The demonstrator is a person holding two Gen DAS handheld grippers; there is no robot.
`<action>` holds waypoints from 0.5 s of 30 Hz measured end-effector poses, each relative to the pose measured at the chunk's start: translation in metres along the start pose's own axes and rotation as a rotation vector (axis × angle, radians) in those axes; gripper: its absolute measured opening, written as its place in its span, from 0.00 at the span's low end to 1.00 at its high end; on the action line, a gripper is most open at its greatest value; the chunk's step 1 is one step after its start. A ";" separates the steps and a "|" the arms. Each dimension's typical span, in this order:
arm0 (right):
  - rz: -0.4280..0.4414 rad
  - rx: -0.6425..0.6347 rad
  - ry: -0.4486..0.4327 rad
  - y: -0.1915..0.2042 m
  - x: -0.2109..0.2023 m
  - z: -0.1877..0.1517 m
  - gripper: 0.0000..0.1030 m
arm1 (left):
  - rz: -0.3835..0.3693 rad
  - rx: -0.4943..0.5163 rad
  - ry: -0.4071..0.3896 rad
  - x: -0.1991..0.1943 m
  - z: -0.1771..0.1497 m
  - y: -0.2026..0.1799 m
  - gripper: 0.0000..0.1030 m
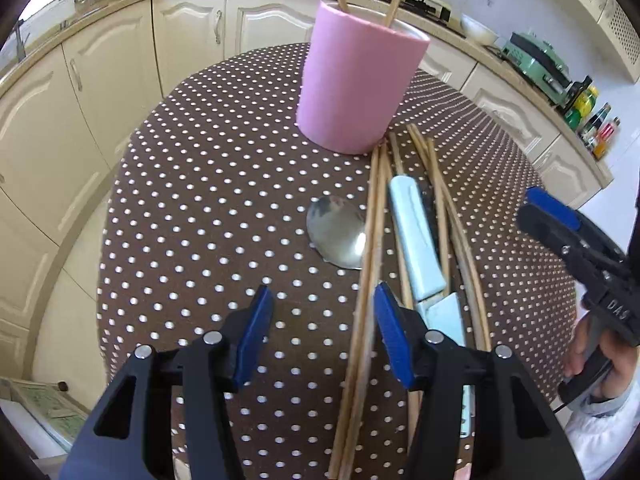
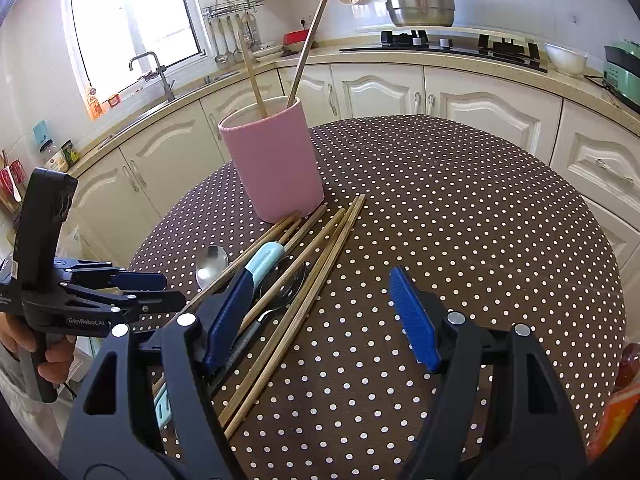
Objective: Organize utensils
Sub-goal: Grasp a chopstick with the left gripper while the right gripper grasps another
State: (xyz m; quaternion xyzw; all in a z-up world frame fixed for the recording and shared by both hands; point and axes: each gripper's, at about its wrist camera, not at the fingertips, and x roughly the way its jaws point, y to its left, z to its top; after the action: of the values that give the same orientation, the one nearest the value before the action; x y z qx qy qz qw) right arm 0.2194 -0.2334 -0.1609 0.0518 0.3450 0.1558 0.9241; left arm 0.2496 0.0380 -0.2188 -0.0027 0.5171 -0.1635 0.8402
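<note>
Left gripper (image 1: 322, 330) sits low over the near part of the surface (image 1: 200, 208). Jaws roughly half open; a pair of wooden chopsticks (image 1: 370, 264) runs up between them, hard against the right pad (image 1: 390, 336). Left pad (image 1: 256, 332) stands clear of them, so I can't call it a grip. From the right wrist view I see that gripper's blue pads apart, at the near left edge.

Spoon bowl (image 1: 338, 232) lies just left of those chopsticks, mid-surface; its handle runs under them.

Right of the chopsticks: a light blue handled utensil (image 1: 416, 236) lying lengthwise, with more loose chopsticks (image 1: 440, 200) beside it and crossing over it. A dark slotted spoon (image 2: 286, 290) shows under that pile in the right wrist view. The whole pile points toward the pink holder (image 1: 356, 80).

Pink holder stands upright toward the far side of the surface, the far tips of the pile touching or almost touching its base. Two chopsticks already stand in it (image 2: 276, 64), leaning apart.

Right gripper (image 2: 324, 314) hovers over the near right part of the surface, wide open, nothing between the pads. Its left finger (image 2: 232, 312) overlaps the pile in view; I can't tell if it touches. Right finger (image 2: 414, 316) is over bare dotted cloth.
</note>
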 end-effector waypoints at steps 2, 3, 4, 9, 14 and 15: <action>-0.001 0.006 0.001 -0.002 0.000 0.000 0.68 | 0.027 0.010 0.015 0.003 0.001 0.000 0.51; 0.000 0.009 0.002 -0.002 0.001 0.000 0.68 | 0.035 0.017 0.016 0.004 0.002 -0.002 0.51; 0.002 0.012 0.004 -0.003 0.001 0.000 0.68 | 0.045 0.025 0.020 0.005 0.003 -0.002 0.51; 0.003 0.011 0.014 -0.004 0.003 -0.001 0.68 | 0.076 0.054 0.033 0.010 0.012 -0.012 0.51; 0.001 0.018 0.021 -0.005 0.005 -0.001 0.69 | 0.097 0.104 0.046 0.016 0.012 -0.028 0.51; 0.002 0.019 0.024 -0.005 0.006 -0.001 0.69 | 0.106 0.109 0.045 0.017 0.013 -0.030 0.51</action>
State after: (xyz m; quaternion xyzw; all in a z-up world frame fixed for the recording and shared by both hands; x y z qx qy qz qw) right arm 0.2242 -0.2363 -0.1668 0.0590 0.3574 0.1539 0.9193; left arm 0.2595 0.0031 -0.2225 0.0739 0.5255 -0.1467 0.8348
